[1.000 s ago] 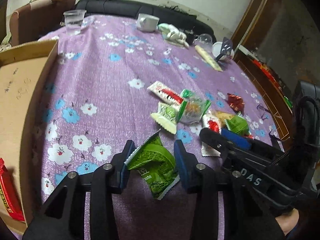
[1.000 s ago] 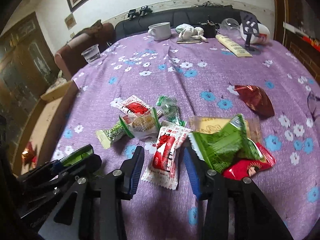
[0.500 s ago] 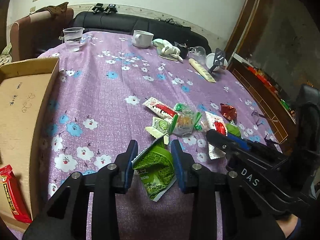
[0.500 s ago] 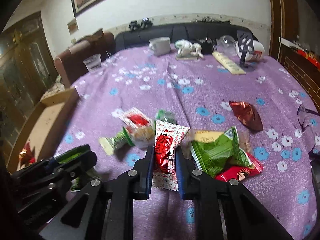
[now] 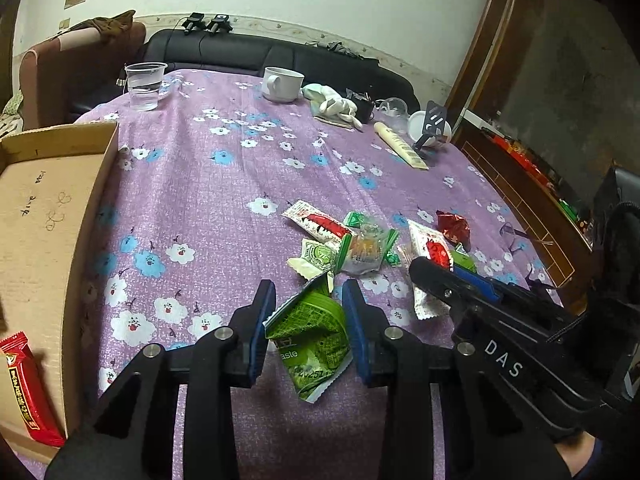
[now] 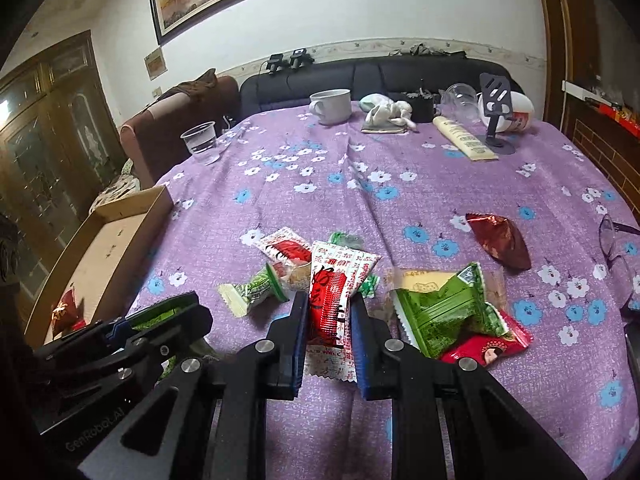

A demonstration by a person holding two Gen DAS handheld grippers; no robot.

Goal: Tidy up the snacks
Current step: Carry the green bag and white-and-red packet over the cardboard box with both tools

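The left gripper (image 5: pixel 308 320) pinches a green packet (image 5: pixel 312 332), the right gripper (image 6: pixel 326 320) a red-and-white packet (image 6: pixel 334 292) — both apparently just above the tablecloth (image 5: pixel 200 208). Light, crinkly, slippery film — best gripped mid-body.

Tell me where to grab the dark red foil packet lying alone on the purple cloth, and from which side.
Take the dark red foil packet across its narrow width near the middle, coming down from above. It lies flat and clear of the other snacks, so the tongs fit either side.
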